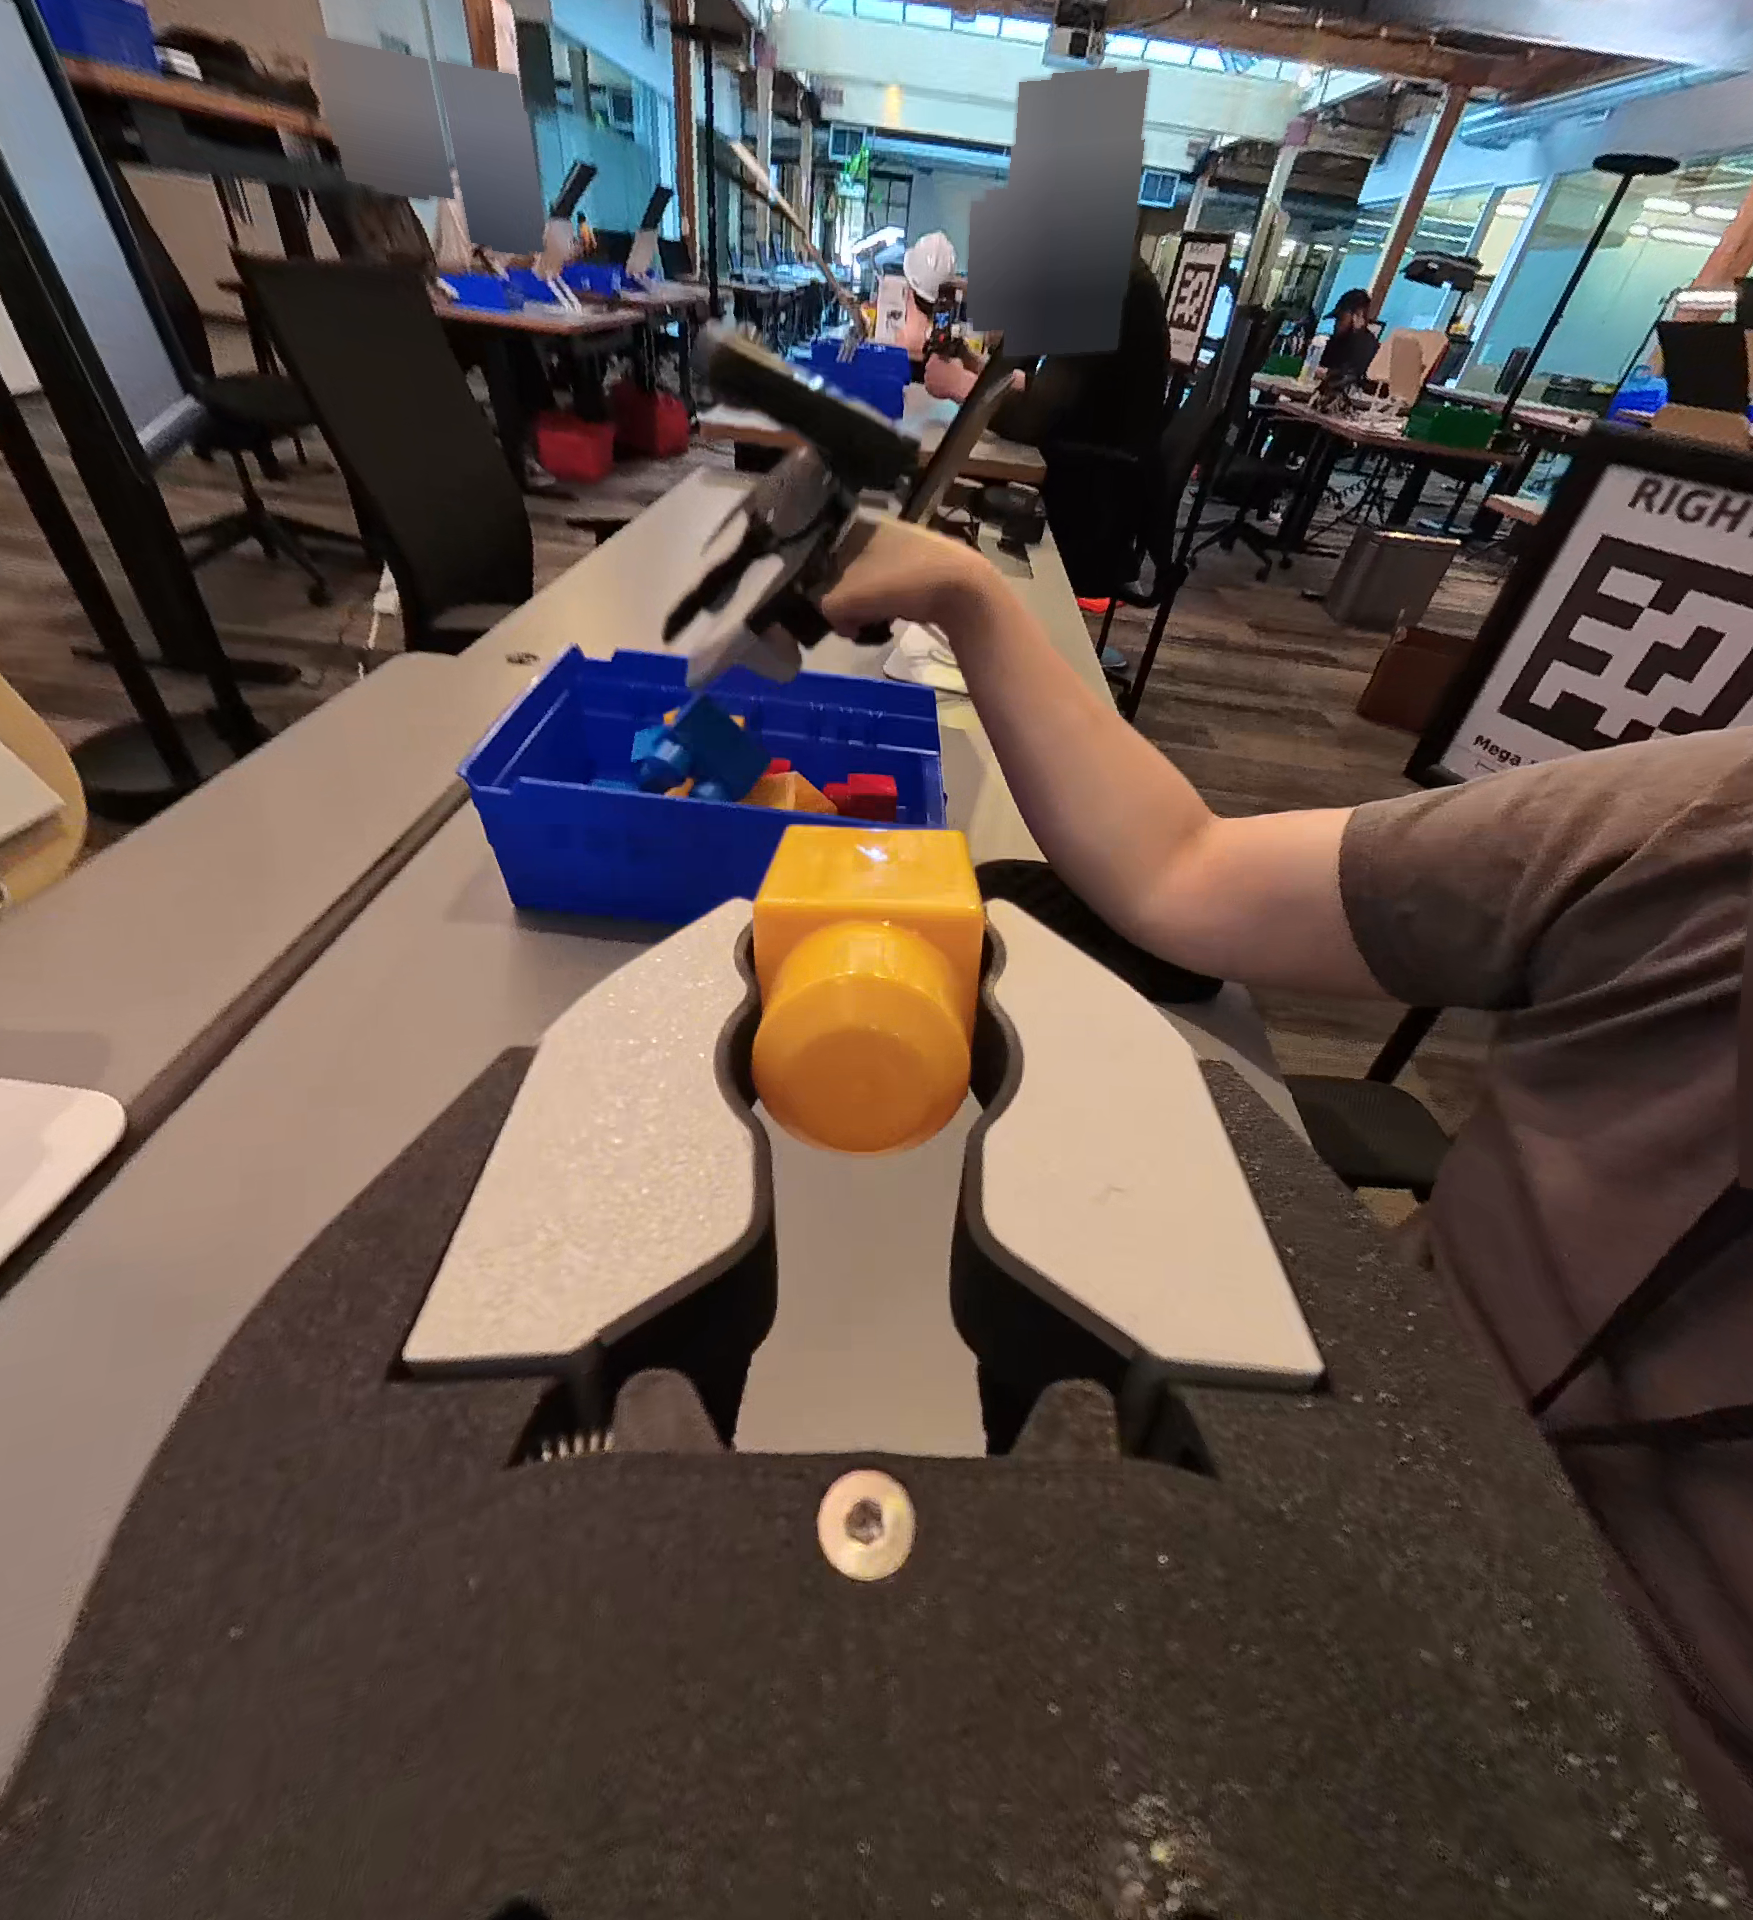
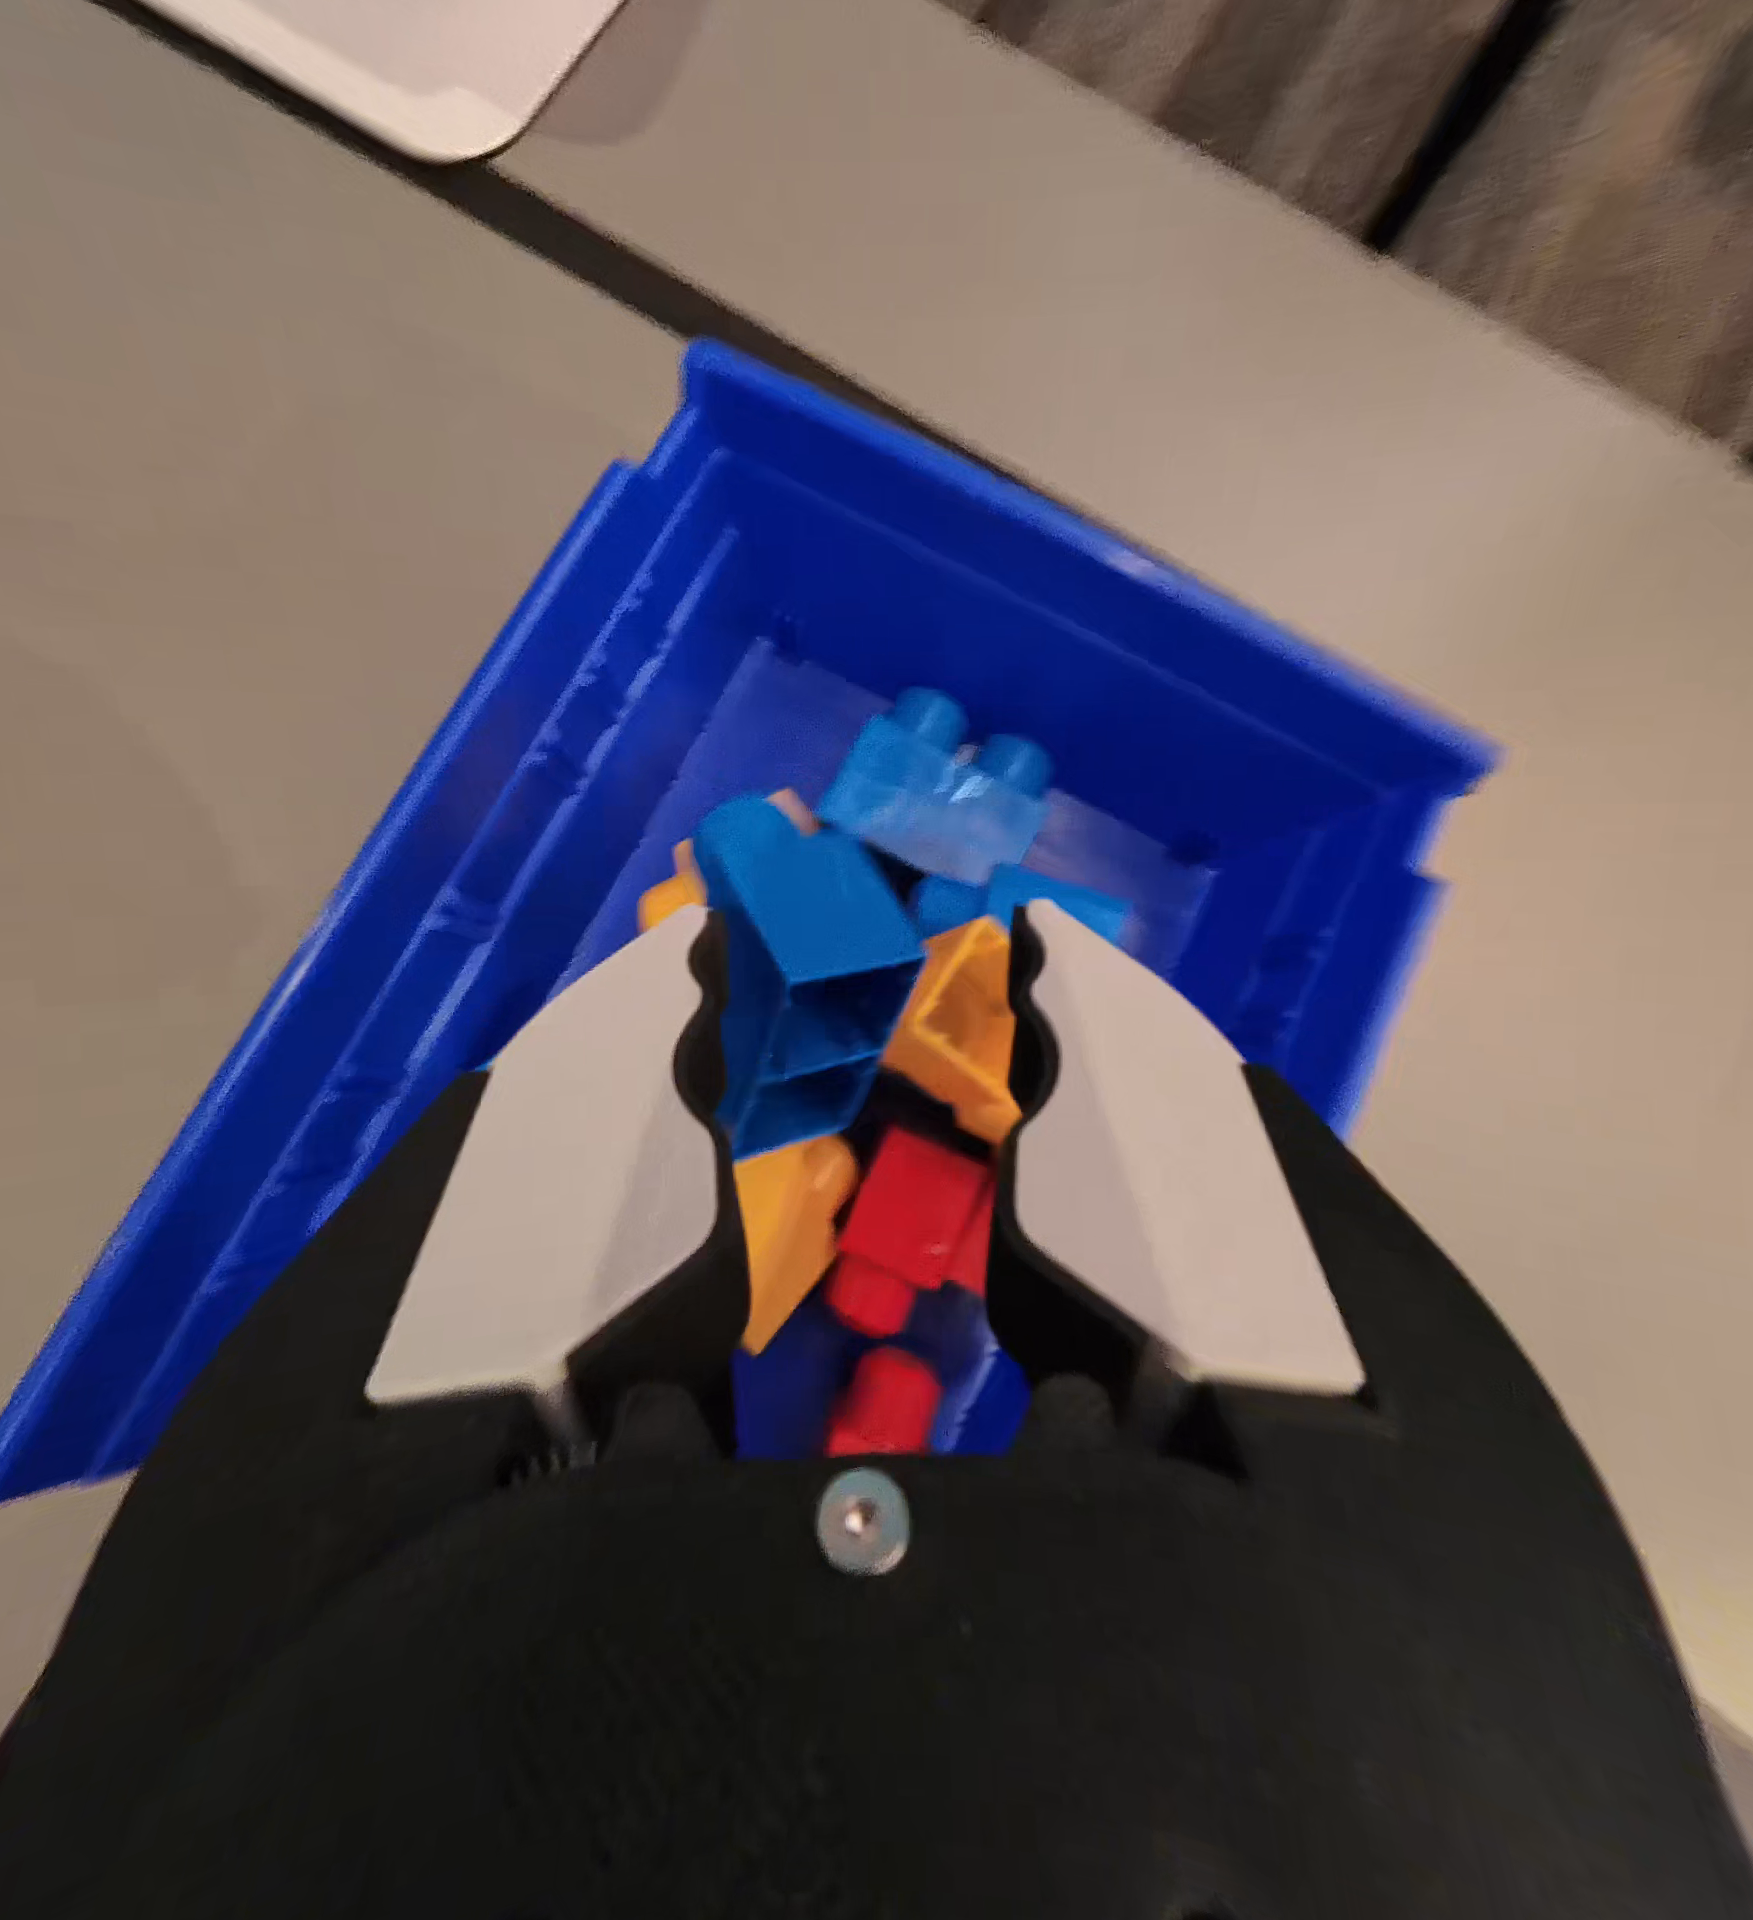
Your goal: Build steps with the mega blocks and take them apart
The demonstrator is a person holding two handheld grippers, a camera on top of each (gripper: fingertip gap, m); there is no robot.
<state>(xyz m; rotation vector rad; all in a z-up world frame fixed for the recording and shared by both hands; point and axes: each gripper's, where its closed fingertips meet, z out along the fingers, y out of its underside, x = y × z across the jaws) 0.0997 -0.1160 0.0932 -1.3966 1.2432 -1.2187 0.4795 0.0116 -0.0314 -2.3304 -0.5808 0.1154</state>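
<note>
Clamped between the 2 fingers of the left gripper (image 1: 867, 997) is a single-stud orange block (image 1: 867, 987), held in the air above the grey table (image 1: 259, 1039) with its stud pointing back at the camera. Beyond it the blue bin (image 1: 633, 842) sits on the table with blue, orange and red blocks piled inside. Over that bin the right gripper (image 2: 861, 935) points down with its jaws parted, a blue block (image 2: 810, 966) lying against its left finger without being pinched, a lighter blue 2-stud block (image 2: 929, 805) just past it.
</note>
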